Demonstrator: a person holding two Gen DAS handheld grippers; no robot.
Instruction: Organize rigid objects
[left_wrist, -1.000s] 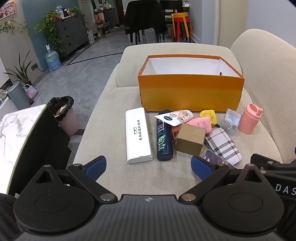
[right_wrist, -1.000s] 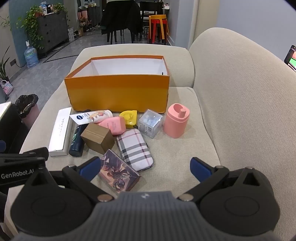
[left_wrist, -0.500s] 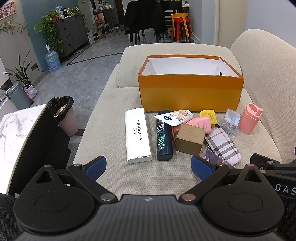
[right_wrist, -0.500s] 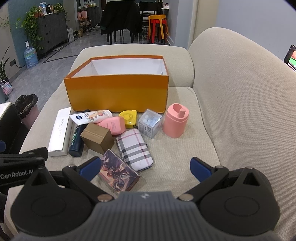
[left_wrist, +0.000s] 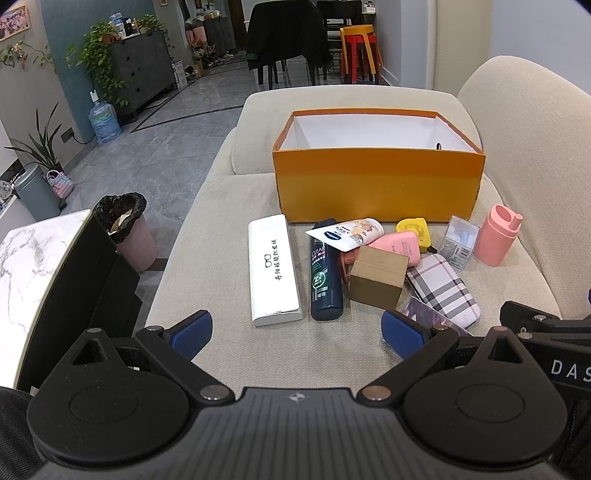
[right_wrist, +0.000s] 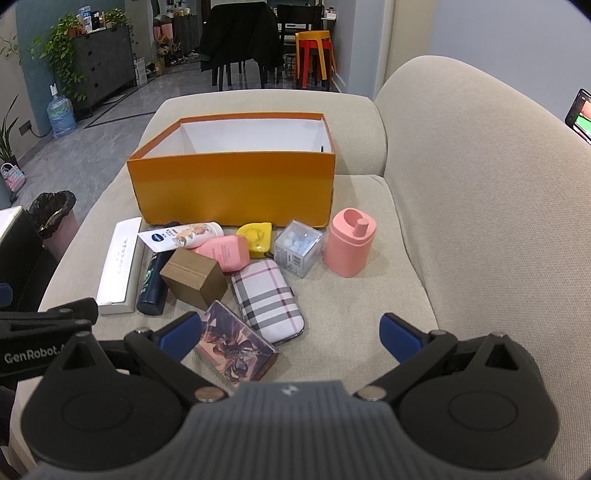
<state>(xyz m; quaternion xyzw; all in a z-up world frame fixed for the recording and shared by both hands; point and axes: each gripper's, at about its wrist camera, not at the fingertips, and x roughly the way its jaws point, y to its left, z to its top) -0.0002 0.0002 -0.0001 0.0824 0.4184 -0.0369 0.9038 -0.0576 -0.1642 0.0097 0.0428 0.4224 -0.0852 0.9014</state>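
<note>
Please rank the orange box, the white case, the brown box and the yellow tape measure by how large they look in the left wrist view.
1. orange box
2. white case
3. brown box
4. yellow tape measure, partly hidden

The gaps are wide, so nearness to the camera hardly changes the order.

**Readable text in the scene**

The dark shampoo bottle (left_wrist: 325, 275) carries "CLEAR" in white near its top and a green round mark reading "2X" lower down. The white glasses case (left_wrist: 272, 269) bears a small drawing of spectacles and a line of Chinese characters too small to read. The black gripper body at the right edge of the left wrist view shows "DAS" (left_wrist: 569, 370); the one at the left edge of the right wrist view shows "GenRobot." (right_wrist: 31, 355).
</note>
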